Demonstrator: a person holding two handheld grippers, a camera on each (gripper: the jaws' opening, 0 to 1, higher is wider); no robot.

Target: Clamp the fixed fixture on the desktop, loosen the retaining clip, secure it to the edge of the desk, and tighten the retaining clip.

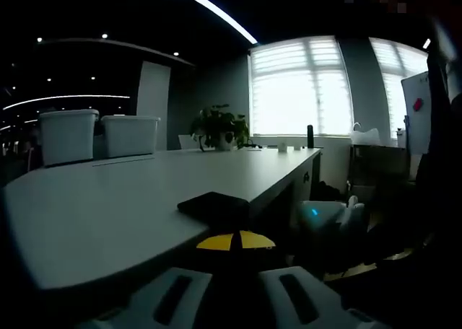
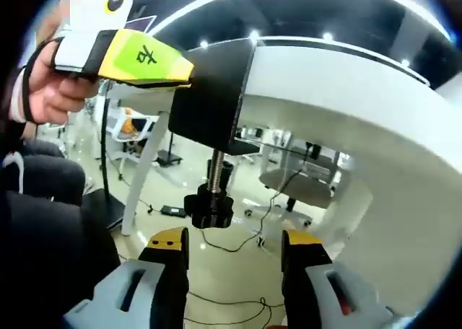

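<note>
Desk (image 2: pixel 346 76) edge carries clamp (image 2: pixel 211 98); left tongs (image 2: pixel 189 69) grip it; right tongs (image 2: pixel 234 253) open below knob (image 2: pixel 209 210).

Black clamp (image 2: pixel 211 98) on white desk (image 2: pixel 346 98); black knob (image 2: pixel 209 210); left claw (image 2: pixel 170 69) yellow; right claw (image 2: pixel 234 253) yellow-tipped.

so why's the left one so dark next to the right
Left gripper view: backlit by bright blown-out windows, so the desk and black clamp fall into gloom. Right gripper view: evenly lit from below the desk; screw knob sharp, fisheye bends the desk edge.
</note>
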